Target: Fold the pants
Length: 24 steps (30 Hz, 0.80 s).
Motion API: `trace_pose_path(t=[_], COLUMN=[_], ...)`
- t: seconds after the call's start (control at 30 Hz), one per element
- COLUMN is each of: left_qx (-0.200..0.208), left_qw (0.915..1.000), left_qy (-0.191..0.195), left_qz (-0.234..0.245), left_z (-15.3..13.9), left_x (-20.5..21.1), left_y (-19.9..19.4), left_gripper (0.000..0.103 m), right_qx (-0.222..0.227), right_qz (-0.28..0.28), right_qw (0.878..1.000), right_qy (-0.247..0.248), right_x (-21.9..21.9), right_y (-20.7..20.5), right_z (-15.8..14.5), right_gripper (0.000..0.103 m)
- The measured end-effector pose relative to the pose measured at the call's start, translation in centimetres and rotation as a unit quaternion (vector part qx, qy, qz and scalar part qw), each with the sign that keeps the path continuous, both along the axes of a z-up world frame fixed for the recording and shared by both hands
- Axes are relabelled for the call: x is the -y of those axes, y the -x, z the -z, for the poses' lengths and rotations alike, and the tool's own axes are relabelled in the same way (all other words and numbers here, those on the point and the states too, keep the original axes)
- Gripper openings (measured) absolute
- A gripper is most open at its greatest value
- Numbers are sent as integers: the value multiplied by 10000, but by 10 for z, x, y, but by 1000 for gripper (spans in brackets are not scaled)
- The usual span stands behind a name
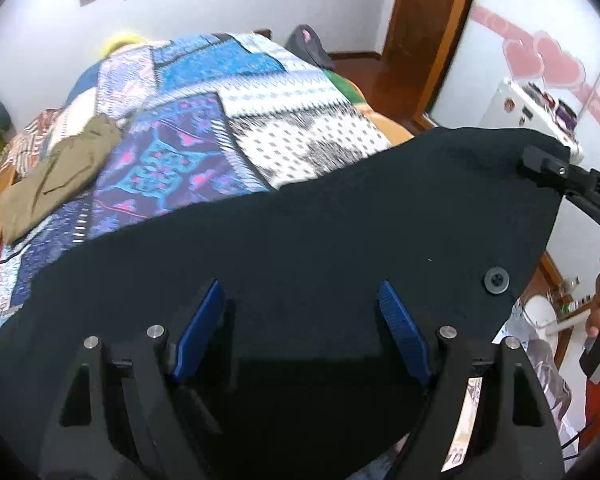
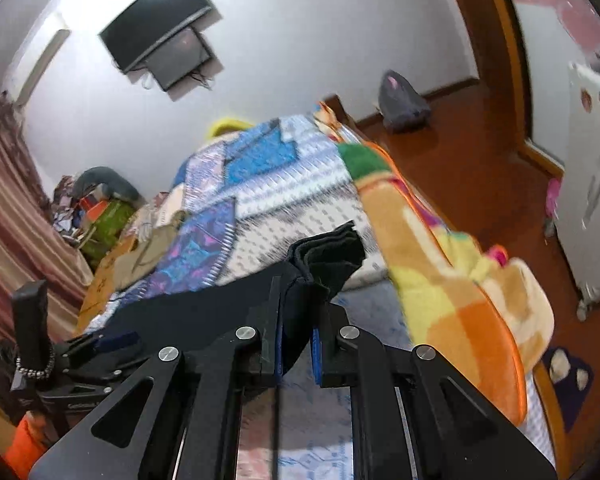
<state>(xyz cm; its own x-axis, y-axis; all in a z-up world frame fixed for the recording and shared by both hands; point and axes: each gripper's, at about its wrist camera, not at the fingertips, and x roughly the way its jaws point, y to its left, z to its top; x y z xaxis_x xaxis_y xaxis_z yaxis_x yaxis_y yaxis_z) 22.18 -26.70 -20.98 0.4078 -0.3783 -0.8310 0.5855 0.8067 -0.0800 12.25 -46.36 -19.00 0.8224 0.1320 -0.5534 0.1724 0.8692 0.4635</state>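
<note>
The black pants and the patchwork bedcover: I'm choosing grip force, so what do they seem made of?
Black pants: probably a matte woven cotton-type cloth; no sheen, and a plastic-looking button shows. The right gripper pinches a bunched corner. Patchwork bedcover: apparently thin printed cotton, flat and unshiny. The blur leaves the weave unclear.

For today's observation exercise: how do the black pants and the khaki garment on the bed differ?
The black pants are dark and held up by the right gripper; the khaki garment is tan and lies untouched. The black pants fill the foreground; the khaki garment sits farther back, rumpled. Both are over the patterned bedspread.
</note>
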Motion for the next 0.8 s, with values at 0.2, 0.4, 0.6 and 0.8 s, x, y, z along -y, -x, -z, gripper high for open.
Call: trace_pose_path(t=[0.2,0.4,0.6,0.8], left_qx=[372,768,1070,1002], left_qw=[9976,9896,9788,9716], left_qy=[211,321,338,290], left_qz=[-539,-1175,-1712,-2122], left_z=[-32,-58,-73,-63], left_x=[-61,-135,-198,-238], left_y=[-7,-7,5,17], left_gripper=[80,80,80,80], right_qx=[414,728,775,423], right_qz=[-480,-1171,-1987,-3007], right_qw=[9975,9882,9745,9506], right_qy=[314,660,693,642], right_x=[-35,-92,-160,-238], right_y=[-21,-53,-86,-97], right_z=[-40,-70,-72,-38], right_gripper=[9,9,9,9])
